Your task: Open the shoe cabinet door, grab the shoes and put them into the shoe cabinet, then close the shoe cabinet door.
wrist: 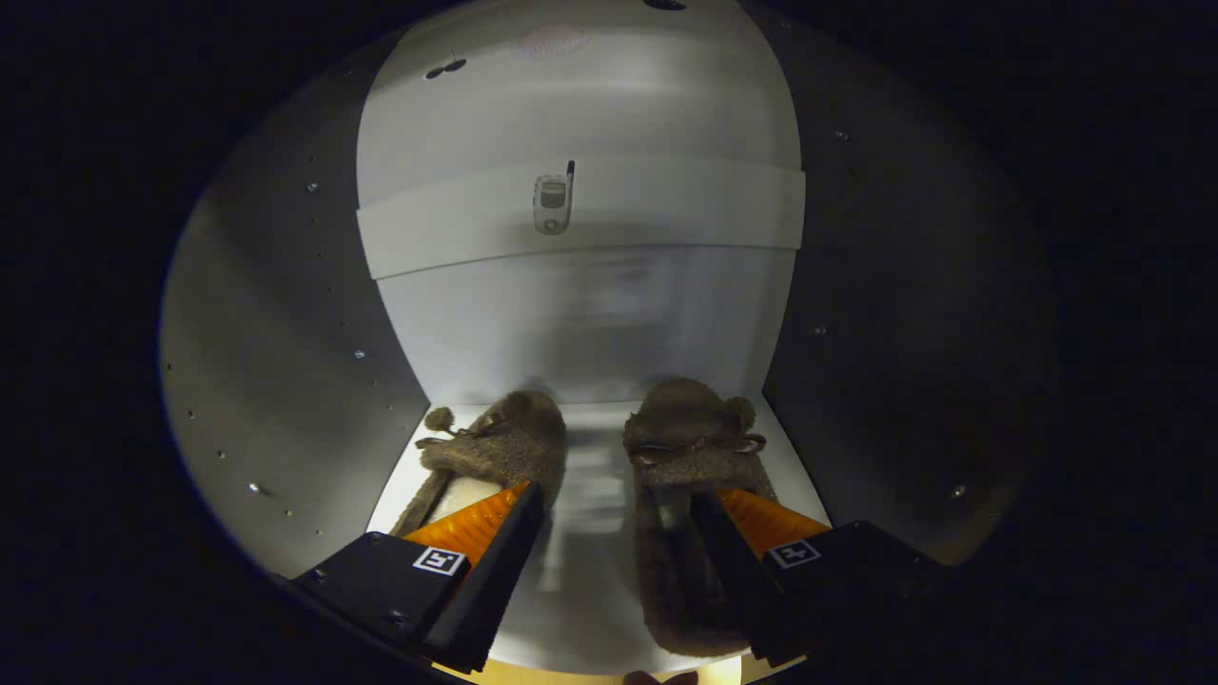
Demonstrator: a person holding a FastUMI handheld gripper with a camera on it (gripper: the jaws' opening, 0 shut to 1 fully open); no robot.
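Observation:
Two brown fuzzy slippers with small bows and pom-poms lie side by side on the white floor of the shoe cabinet, toes toward the back wall. The left slipper is just ahead of my left finger, which overlaps its heel opening. The right slipper runs under and beside my right finger, its heel reaching back toward the cabinet's front edge. My gripper is open, its fingers spread wide over the bare strip of floor between the two slippers, holding nothing.
Grey side walls with rows of small holes close in the compartment on both sides. A white shelf crosses the back above the slippers, with a small metal fitting on it. A wooden strip shows below the cabinet's front edge.

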